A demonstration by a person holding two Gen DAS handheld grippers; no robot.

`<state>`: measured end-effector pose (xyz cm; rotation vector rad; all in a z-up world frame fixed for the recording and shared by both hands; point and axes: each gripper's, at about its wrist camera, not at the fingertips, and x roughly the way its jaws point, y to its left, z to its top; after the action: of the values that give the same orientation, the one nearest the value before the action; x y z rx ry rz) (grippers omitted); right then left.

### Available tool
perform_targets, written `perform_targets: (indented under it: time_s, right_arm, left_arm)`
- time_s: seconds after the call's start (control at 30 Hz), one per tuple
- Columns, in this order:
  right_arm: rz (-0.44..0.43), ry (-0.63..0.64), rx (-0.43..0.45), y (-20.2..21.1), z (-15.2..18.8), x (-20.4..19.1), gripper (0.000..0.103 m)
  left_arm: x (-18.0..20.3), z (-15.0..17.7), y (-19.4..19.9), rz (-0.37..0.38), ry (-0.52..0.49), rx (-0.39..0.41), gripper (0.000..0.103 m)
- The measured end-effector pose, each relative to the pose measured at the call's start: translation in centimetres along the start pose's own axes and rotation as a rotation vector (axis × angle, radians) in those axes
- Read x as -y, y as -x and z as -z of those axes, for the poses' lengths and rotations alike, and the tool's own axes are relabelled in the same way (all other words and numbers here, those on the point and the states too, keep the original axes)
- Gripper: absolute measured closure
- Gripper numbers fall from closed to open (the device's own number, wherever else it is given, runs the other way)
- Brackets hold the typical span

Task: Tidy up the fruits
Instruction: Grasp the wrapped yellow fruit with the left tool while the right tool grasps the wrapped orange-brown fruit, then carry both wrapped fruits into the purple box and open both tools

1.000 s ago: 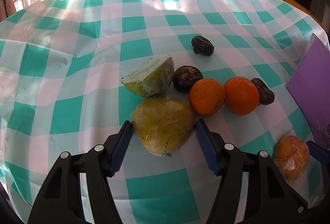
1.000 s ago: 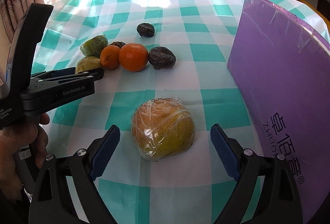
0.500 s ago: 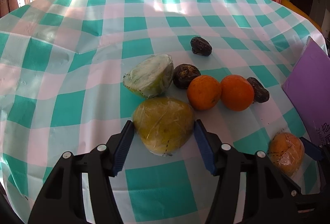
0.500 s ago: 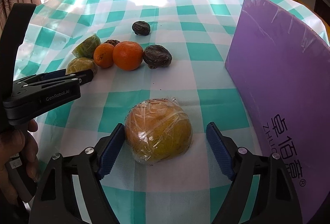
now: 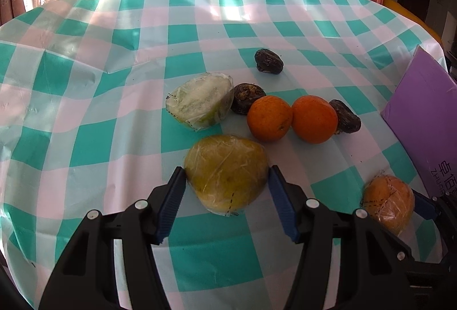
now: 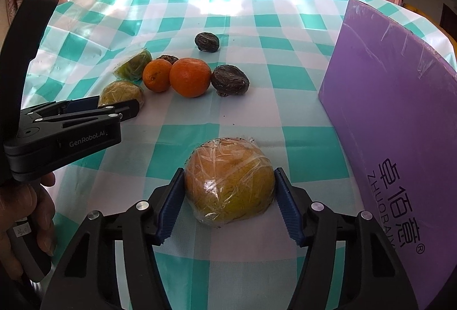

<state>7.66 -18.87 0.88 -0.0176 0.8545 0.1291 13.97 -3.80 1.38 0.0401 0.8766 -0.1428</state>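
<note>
Left gripper (image 5: 227, 184): you had both blue pads pressed against the sides of the wrapped yellow-green fruit (image 5: 227, 171), clamped on it while it sat on the checked tablecloth (image 5: 85, 138).
Right gripper (image 6: 228, 190): you had it closed around the wrapped orange-yellow fruit (image 6: 230, 184), pads touching both flanks, the fruit resting on the cloth.
Wrapped cut fruit (image 5: 200, 100): it lay at 11 o'clock from your left-hand fruit, near it but apart, cut face turned up.
Two oranges (image 5: 291, 118): they sat touching each other at 1 o'clock from your left gripper.
Dark wrinkled fruits: one (image 5: 245, 97) was wedged between the cut fruit and the nearer orange, one (image 5: 344, 117) touched the farther orange, one (image 5: 268, 61) lay alone at 12 o'clock.
Purple box (image 6: 400, 110): it stood at 2 o'clock from your right gripper.
</note>
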Motion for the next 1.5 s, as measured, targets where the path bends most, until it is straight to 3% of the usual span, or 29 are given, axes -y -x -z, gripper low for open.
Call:
perform_targets:
  time_s: [0.4,1.17,1.5]
  right_arm:
    - [-0.039,-0.016,0.03,1.8,0.4,0.3,0.043]
    - [-0.126,-0.052,0.191,9.6,-0.3,1.6,0.042]
    - [-0.155,-0.095,0.272,13.6,-0.6,3.6,0.042]
  left_arm:
    - [-0.1,1.1,2.5,0.044,0.02,0.01,0.044]
    - [2.9,-0.5,9.3,-0.003,-0.039,0.113,0.044]
    - [6.1,-1.8,12.4,-0.008,-0.099,0.173,0.044]
